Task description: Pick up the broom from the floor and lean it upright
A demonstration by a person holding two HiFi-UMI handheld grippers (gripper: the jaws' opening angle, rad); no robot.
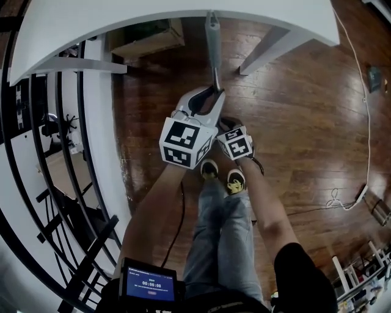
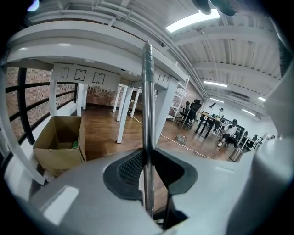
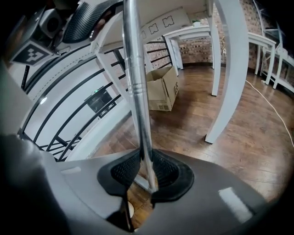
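Note:
The broom shows as a thin metal pole [image 1: 213,46] with a grey top end, standing upright in front of the person. That top end lies against the white table's curved edge [image 1: 153,15] in the head view. My left gripper [image 1: 209,95] is shut on the pole [image 2: 147,114], with the dark pads pressed on both sides. My right gripper [image 3: 146,173] is shut on the same pole [image 3: 138,92] lower down, just below the left one. In the head view only the right gripper's marker cube [image 1: 236,142] shows. The brush end is hidden.
An open cardboard box [image 2: 59,142] stands on the wood floor under the table, left of the pole. A white table leg [image 1: 269,49] is to the right, a black railing [image 1: 49,153] to the left. A white cable [image 1: 368,153] trails at the right. The person's shoes [image 1: 235,180] are below the grippers.

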